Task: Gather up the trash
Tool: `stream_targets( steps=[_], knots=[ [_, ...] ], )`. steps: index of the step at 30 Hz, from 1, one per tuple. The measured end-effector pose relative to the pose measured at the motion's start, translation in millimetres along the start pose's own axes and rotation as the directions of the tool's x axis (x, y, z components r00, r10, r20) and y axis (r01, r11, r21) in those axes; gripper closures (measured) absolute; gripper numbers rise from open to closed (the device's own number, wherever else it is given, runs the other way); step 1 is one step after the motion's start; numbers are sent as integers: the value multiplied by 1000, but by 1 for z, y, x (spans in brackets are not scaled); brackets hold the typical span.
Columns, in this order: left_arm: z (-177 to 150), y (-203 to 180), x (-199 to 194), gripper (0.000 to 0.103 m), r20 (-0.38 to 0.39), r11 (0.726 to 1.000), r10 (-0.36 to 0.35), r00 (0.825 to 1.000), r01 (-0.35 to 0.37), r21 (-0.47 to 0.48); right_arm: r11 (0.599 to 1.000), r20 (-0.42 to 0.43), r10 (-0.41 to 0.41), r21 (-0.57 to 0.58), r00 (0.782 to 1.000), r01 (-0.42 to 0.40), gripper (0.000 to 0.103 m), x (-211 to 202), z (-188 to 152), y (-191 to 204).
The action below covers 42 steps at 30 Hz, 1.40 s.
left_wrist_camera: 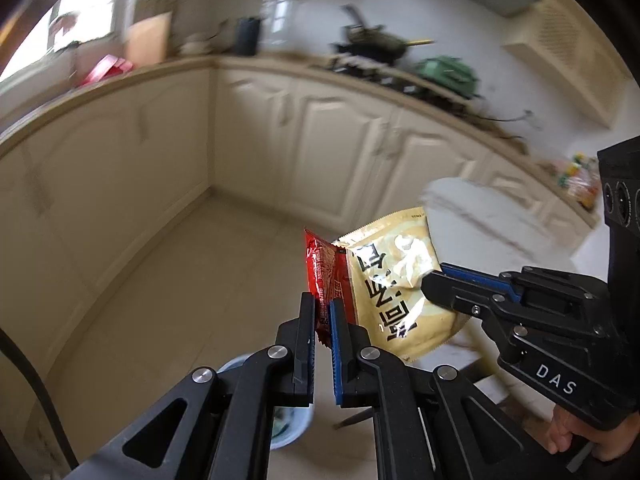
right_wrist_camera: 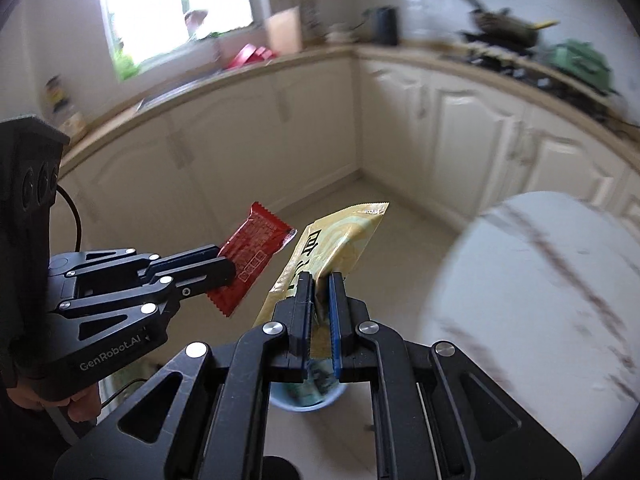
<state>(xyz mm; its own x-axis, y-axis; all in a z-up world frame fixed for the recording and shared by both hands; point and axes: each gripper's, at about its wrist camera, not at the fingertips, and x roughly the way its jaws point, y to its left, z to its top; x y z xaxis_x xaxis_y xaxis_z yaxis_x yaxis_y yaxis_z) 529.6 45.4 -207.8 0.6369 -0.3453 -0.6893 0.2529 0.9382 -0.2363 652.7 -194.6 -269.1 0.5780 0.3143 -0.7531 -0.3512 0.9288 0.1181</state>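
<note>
Two wrappers held: red wrapper [left_wrist_camera: 325, 276] left gripper [left_wrist_camera: 322, 308], yellow wrapper [right_wrist_camera: 320, 248] right gripper [right_wrist_camera: 320, 280].

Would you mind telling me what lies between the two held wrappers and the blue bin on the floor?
Nothing: in the right wrist view only bare tile floor separates the red wrapper and yellow packet from the blue bin, which the gripper bodies partly hide.

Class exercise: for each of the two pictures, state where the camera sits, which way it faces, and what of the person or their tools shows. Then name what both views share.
Left wrist: sits on the left gripper, facing down and forward at floor and cabinets; its fingers pinch a red wrapper; the right gripper and a hand show.
Right wrist: sits on the right gripper, facing likewise; it pinches a yellow wrapper; the left gripper shows.
Shared: both wrappers, blue bin, white table.
</note>
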Motion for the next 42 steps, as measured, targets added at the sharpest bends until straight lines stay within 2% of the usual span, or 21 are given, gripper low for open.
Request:
stream_targets(
  steps=[5,7,11,14,15,20,23,24,26,28,30,31,32,34,36,37,38,40,42],
  knots=[
    [-41,61,31,100,-136,993,43,990,-57,-102,998,-137,62,-24,989,-66,95,85,-19,37],
    [-66,78,58,100,-215,988,41,976,-71,-135,997,-188,73,-17,979,-77,95,114,-33,42],
    [-94,96,104,100,-331,982,5,944,-66,-175,997,-301,77,9,951,-78,95,173,-63,39],
    [-119,103,140,100,-412,977,-19,911,-70,-201,997,-383,72,19,921,-70,95,212,-87,34],
    [-123,104,148,100,-427,976,-18,904,-77,-205,997,-413,73,29,908,-67,95,227,-95,31],
    [-132,113,189,99,-503,973,-24,864,-96,-212,995,-485,92,76,870,-63,95,272,-116,14],
    [-129,122,209,98,-521,965,-17,854,-122,-232,993,-502,106,98,859,-65,95,290,-119,8],
    [-131,127,213,95,-528,960,-17,849,-134,-247,992,-501,113,107,858,-68,95,294,-122,8],
    [-114,121,229,85,-542,956,-19,840,-143,-256,989,-507,131,124,852,-78,95,298,-127,6],
    [-104,124,245,61,-555,944,-2,832,-181,-276,984,-495,154,157,855,-86,95,298,-128,3],
    [-98,132,252,49,-554,932,0,833,-201,-301,984,-488,133,167,863,-57,95,299,-128,-1],
    [-98,135,251,45,-552,928,-9,834,-199,-316,980,-482,150,185,863,-67,94,297,-128,-4],
    [-99,137,251,43,-552,922,-16,834,-201,-330,979,-481,153,191,863,-67,89,296,-128,-5],
    [-102,145,247,26,-553,910,-15,833,-218,-353,981,-484,136,187,864,-49,77,290,-127,-11],
    [-104,152,240,16,-561,896,-14,828,-238,-374,983,-478,116,182,870,-31,69,281,-125,-13],
    [-104,150,234,11,-556,892,-11,831,-244,-381,983,-478,108,180,872,-23,57,278,-123,-12],
    [-104,149,228,9,-549,888,-5,836,-249,-386,984,-480,98,176,872,-14,40,275,-122,-11],
    [-101,148,210,3,-518,876,16,855,-262,-406,987,-477,80,158,875,-5,23,261,-117,-8],
    [-102,144,189,1,-504,867,45,863,-284,-409,991,-457,53,132,888,8,18,243,-113,-1]
  ],
)
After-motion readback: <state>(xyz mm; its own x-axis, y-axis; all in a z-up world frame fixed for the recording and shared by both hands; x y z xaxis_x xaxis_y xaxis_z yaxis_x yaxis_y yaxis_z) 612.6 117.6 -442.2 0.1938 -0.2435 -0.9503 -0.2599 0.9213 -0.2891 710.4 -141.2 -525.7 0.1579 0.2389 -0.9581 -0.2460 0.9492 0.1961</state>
